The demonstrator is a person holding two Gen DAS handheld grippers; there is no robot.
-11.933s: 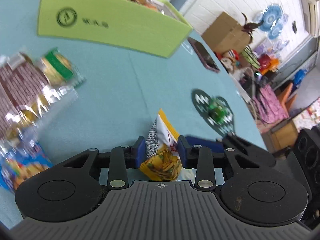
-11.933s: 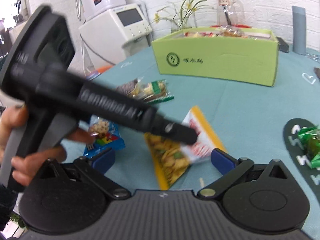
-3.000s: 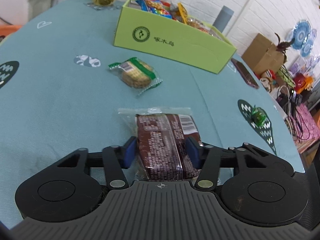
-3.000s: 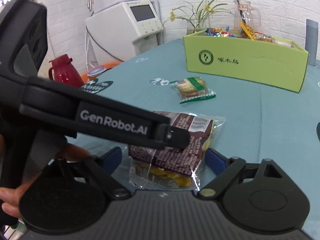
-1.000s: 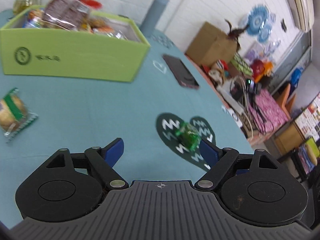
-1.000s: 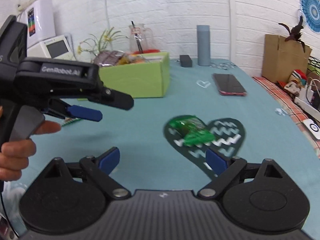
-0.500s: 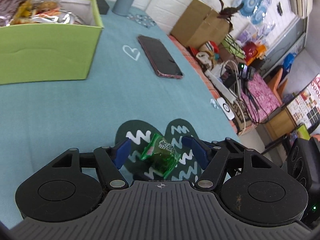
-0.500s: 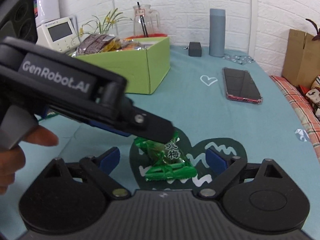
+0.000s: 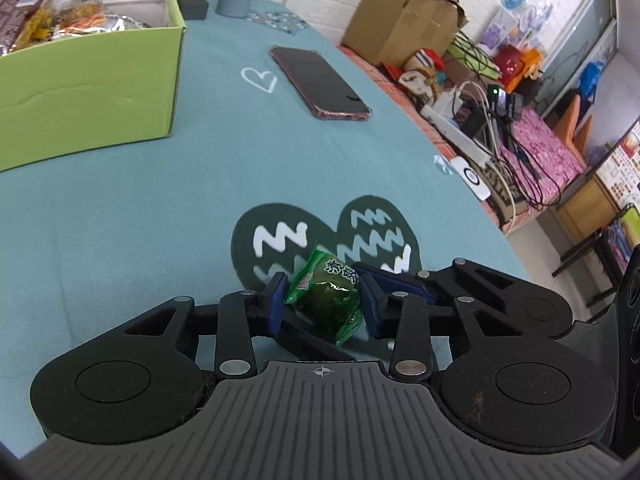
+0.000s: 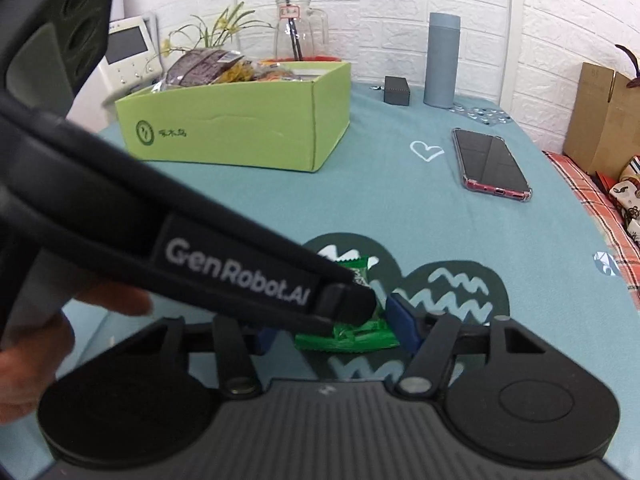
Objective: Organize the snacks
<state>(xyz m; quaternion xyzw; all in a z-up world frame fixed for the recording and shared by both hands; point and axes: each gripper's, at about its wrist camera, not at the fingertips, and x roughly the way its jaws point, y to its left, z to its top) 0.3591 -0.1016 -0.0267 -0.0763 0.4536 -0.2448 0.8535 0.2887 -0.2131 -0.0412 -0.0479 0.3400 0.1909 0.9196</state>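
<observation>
Both claws just closed in, left claw (image 9: 322,304) and right claw (image 10: 334,326) clenched on green candy (image 9: 328,300), phone (image 9: 320,82) beyond, left tool blocking right view

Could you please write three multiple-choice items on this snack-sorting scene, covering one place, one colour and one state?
1. Where does the phone lie?
A. Inside the box
B. Flat on the tablecloth, right of the box
C. On the cardboard carton

2. What colour is the candy wrapper?
A. Green
B. Red
C. Silver

3. How does the left gripper stand?
A. Wide open above the box
B. Closed on nothing
C. Closed on the candy wrapper

Answers:
1 B: the right wrist view shows the phone face up on the cloth, right of the green box.
2 A: both views show shiny green film.
3 C: its jaws have just been closing, and the blue pads press the wrapper's sides.
</observation>
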